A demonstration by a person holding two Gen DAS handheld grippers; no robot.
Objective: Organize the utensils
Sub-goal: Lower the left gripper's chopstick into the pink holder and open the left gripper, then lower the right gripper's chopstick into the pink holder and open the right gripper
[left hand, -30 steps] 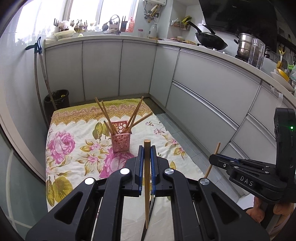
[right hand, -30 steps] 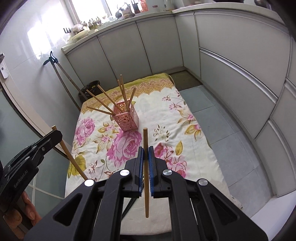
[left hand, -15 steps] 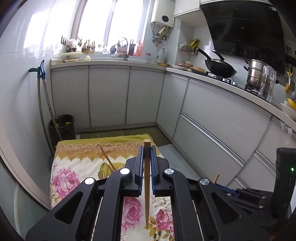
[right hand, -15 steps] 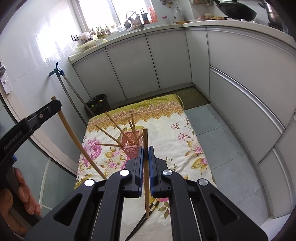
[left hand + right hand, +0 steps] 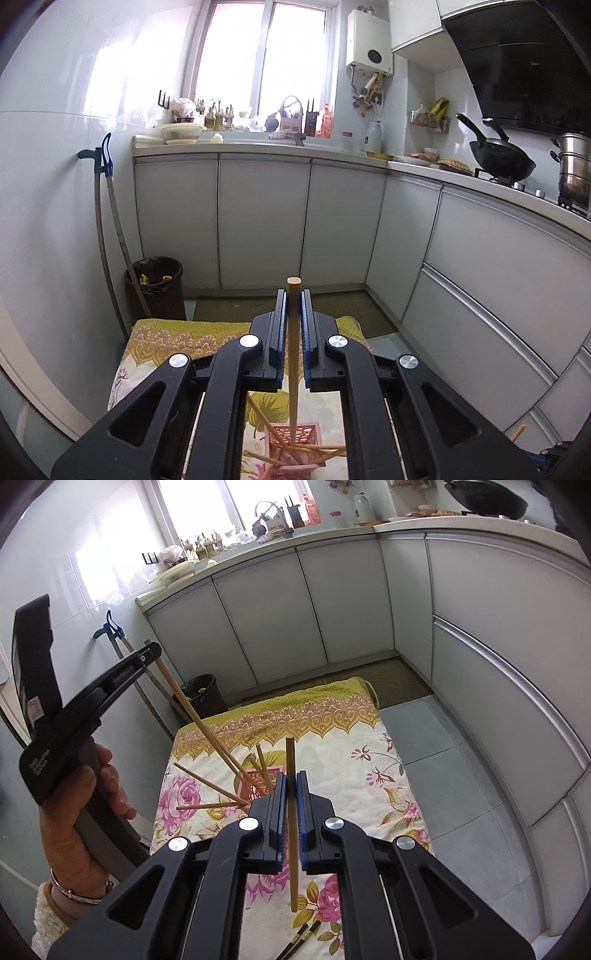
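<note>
The left gripper (image 5: pixel 294 306) pinches a wooden chopstick (image 5: pixel 293 354) between its blue pads, and that stick's lower tip already sits inside the pink holder (image 5: pixel 295 448), among several other sticks leaning there. The right gripper (image 5: pixel 291 794) likewise pinches its own chopstick (image 5: pixel 291 823), held just in front of the holder (image 5: pixel 258 782) and above the floral cloth (image 5: pixel 354 771); its lower end hangs free.

These sticks look light, stiff and smooth, so a narrow clamp could let them pivot or slip; a hold near the middle to upper part, as both grippers have, seems best for steering the tip into the holder. The holder looks light as well, and its leaning load may tip it if knocked.

The left view looks straight down the stick into the holder and shows the tip inside, with the right chopstick's end (image 5: pixel 518 432) peeking to the holder's right. The right view alone shows the left gripper (image 5: pixel 149 653) from the side, the hand (image 5: pixel 81 812) holding it, the stick's steep slant, and a dark pair of chopsticks (image 5: pixel 301 938) lying on the cloth nearer than the holder
</note>
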